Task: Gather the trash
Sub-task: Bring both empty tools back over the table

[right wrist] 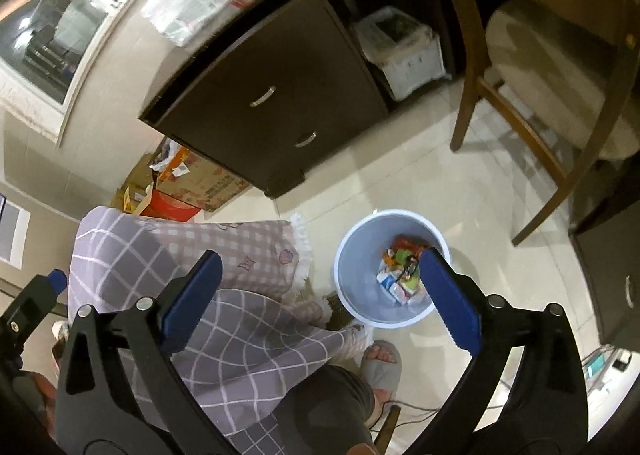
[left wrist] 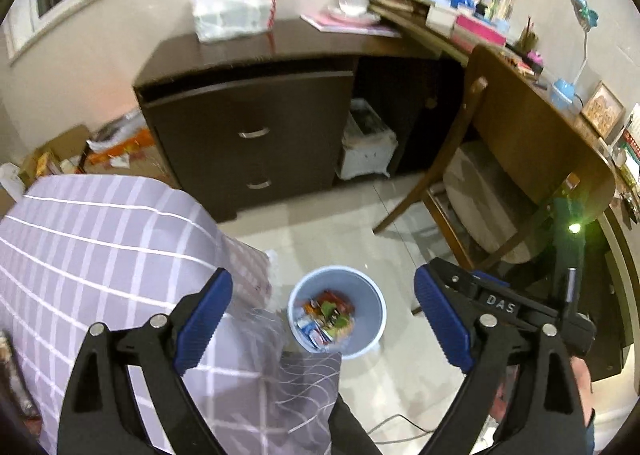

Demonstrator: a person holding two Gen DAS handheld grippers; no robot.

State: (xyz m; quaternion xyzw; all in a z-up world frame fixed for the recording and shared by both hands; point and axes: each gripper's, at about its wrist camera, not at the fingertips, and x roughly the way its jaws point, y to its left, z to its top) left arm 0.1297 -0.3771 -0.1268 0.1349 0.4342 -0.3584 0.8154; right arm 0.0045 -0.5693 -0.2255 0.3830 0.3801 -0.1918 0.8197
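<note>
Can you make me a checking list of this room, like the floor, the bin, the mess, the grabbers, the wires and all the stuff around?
Surface: pale tiled floor, mostly bare near the bin.
Job's things: light blue bin stands upright on the floor, with colourful wrappers at its bottom.
Clutter: cardboard boxes with papers beside the dark cabinet; a clear plastic bag on top of it.
Grippers: left gripper open, nothing between the jaws; right gripper open, also holding nothing.
Cables: a thin cable lies on the floor near the person's feet.
Surroundings: checked bedding, wooden chair, crowded desk, white basket.
</note>
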